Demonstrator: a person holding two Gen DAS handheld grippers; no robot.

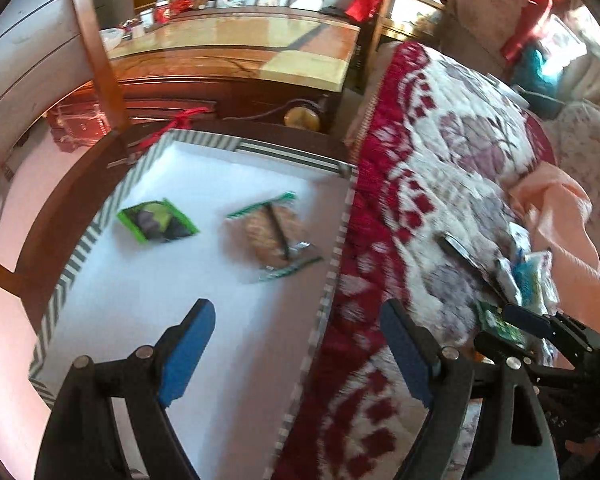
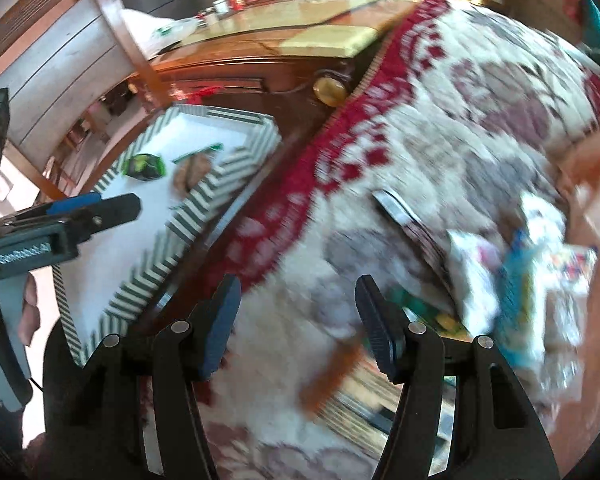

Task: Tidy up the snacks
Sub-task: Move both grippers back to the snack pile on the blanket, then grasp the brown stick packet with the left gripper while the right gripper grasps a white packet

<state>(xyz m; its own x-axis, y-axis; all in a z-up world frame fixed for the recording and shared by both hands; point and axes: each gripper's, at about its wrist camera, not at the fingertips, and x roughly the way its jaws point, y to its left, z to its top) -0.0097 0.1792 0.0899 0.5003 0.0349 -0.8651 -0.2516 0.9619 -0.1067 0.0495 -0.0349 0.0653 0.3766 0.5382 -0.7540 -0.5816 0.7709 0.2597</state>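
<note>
A white box with a green-striped rim (image 1: 134,178) holds a green snack packet (image 1: 156,221) and a clear cracker packet (image 1: 274,236). My left gripper (image 1: 296,344) is open and empty, above the box's near right side. In the right wrist view the box (image 2: 220,184) lies at the left. My right gripper (image 2: 296,320) is open and empty over the red-and-white quilt (image 2: 420,120). A blurred pile of snack packets (image 2: 516,280) lies to its right, with a green packet (image 2: 424,312) just beside the right finger. The pile (image 1: 532,276) also shows in the left wrist view.
A dark flat object (image 2: 404,216) lies on the quilt by the pile. A peach cloth (image 1: 556,216) is behind the snacks. A wooden cabinet with a glossy top (image 1: 236,44) stands beyond the box. A wooden chair frame (image 1: 96,48) is at the left.
</note>
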